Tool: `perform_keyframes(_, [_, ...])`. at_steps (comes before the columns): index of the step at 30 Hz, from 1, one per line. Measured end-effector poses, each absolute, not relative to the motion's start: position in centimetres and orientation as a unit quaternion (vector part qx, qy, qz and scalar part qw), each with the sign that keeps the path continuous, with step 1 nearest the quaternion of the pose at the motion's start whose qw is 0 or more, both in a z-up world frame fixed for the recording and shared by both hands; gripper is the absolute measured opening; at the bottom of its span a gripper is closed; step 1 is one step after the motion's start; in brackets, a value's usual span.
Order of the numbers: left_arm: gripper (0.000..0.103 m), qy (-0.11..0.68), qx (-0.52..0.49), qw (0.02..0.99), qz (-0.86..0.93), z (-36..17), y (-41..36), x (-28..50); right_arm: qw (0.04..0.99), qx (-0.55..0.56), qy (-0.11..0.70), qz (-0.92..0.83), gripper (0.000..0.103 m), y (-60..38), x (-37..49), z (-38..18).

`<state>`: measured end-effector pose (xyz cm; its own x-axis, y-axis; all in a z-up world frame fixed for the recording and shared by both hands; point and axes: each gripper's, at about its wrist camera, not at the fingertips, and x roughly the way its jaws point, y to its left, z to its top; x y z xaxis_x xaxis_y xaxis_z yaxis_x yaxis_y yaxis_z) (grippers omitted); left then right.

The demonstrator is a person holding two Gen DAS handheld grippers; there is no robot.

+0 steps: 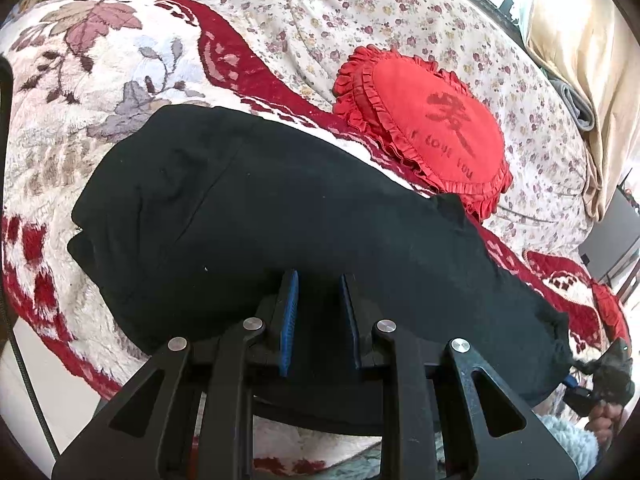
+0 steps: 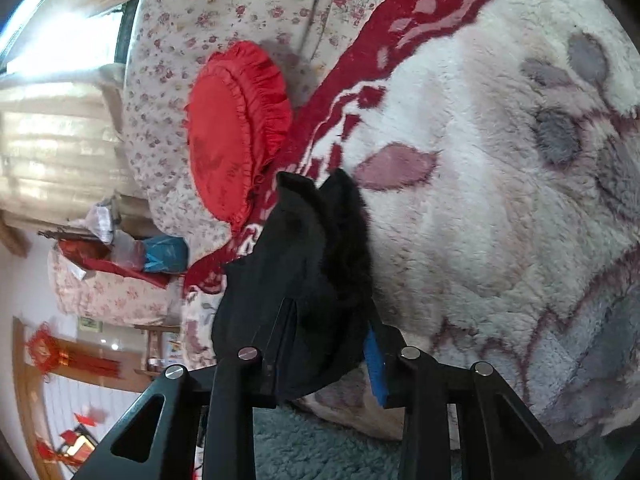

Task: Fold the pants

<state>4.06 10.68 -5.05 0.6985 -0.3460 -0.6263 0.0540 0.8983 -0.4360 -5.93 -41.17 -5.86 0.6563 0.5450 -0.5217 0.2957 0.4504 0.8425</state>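
Fingers of the right gripper (image 2: 332, 320) pinch one end of the black pants (image 1: 280, 216), whose long axis runs across the fleece blanket (image 1: 80, 80); the left gripper (image 1: 318, 304), parted and empty, hovers just above the pants' middle, nearer the fold line.

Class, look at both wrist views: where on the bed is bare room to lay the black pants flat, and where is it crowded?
Free: the white fleece blanket, right of the black pants held by the right gripper. Crowded: beyond its red border, where the red heart-shaped ruffled cushion lies on the floral quilt.
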Motion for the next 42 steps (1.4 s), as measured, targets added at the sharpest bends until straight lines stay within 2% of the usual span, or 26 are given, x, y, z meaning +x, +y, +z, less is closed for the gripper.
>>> perform_keyframes(2, [0.02, 0.372, -0.203, 0.899, -0.114, -5.1, 10.8, 4.1, 0.743, 0.511, 0.426, 0.068, 0.013, -41.0, -5.9, -6.5])
perform_keyframes(8, [0.02, 0.372, -0.192, 0.901, -0.109, -4.7, 10.8, 3.6, 0.785, 0.468, 0.401, 0.064, 0.011, -39.9, -5.7, -3.8])
perform_keyframes(10, [0.028, 0.371, -0.182, 0.904, -0.109, -4.3, 10.6, 3.3, 0.806, 0.443, 0.384, 0.081, 0.011, -38.9, -5.2, -2.2])
perform_keyframes(11, [0.036, 0.37, -0.178, 0.905, -0.113, -4.2, 10.4, 3.1, 0.818, 0.426, 0.376, 0.091, 0.011, -38.1, -4.8, -1.3])
perform_keyframes(12, [0.04, 0.367, -0.173, 0.907, -0.115, -4.1, 10.2, 2.9, 0.833, 0.399, 0.367, 0.109, 0.011, -36.7, -4.0, 0.1])
perform_keyframes(21, [0.04, 0.37, -0.161, 0.908, -0.117, -4.3, 9.9, 2.6, 0.88, 0.178, 0.35, 0.268, 0.011, -19.5, 3.3, 6.1])
perform_keyframes(23, [0.04, 0.37, -0.161, 0.907, -0.118, -4.4, 9.9, 2.5, 0.873, 0.138, 0.366, 0.292, 0.01, -16.0, 4.5, 5.8])
perform_keyframes(30, [0.041, 0.372, -0.16, 0.906, -0.12, -4.5, 9.9, 2.2, 0.802, 0.047, 0.502, 0.319, 0.01, -9.6, 8.6, 0.1])
perform_keyframes(33, [0.041, 0.376, -0.159, 0.904, -0.123, -4.3, 9.9, 2.3, 0.792, 0.041, 0.511, 0.331, 0.018, -9.3, 8.5, -0.4])
perform_keyframes(35, [0.041, 0.381, -0.157, 0.903, -0.12, -3.9, 9.9, 2.4, 0.788, 0.043, 0.507, 0.346, 0.028, -9.5, 8.0, -0.2])
perform_keyframes(42, [0.042, 0.339, -0.14, 0.917, -0.156, 0.3, 8.8, 1.4, 0.824, 0.059, 0.417, 0.38, 0.029, -13.2, 4.3, 4.1])
